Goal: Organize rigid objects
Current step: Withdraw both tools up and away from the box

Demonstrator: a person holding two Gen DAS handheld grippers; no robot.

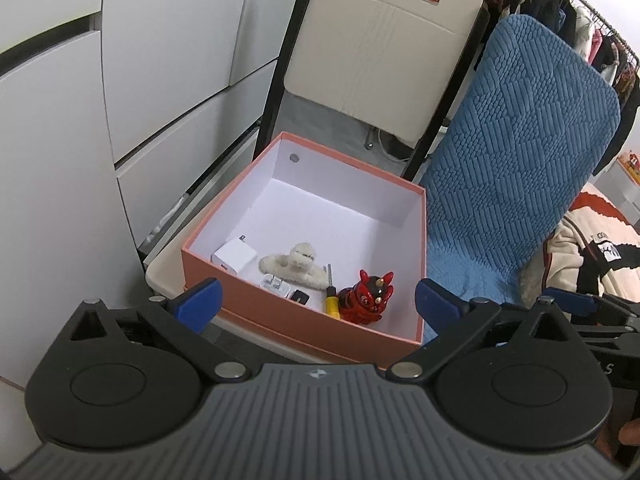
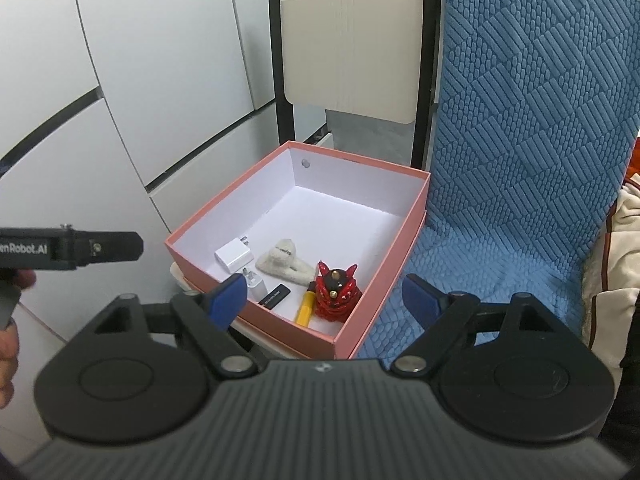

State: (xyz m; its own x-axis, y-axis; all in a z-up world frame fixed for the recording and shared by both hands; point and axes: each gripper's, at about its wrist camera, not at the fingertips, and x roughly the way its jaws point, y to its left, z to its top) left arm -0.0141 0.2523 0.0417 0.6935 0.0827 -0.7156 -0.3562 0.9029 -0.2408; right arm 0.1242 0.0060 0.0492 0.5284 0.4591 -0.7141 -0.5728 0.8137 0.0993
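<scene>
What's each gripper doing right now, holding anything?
Left gripper: open, empty, hovering over the near edge of the pink box.
Right gripper: open, empty; red figurine lies in the box, untouched.

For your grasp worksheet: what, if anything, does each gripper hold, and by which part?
Nothing. The left gripper and right gripper are both open, fingers bare, above the box.

White glossy cabinet fronts (image 1: 168,80) with dark seams filled the left side. A cream plastic chair back (image 1: 380,48) on a black frame stood at the far centre, a blue quilted textile chair cover (image 1: 516,152) to its right, and a rail of hanging clothes (image 1: 560,4) far right.
</scene>
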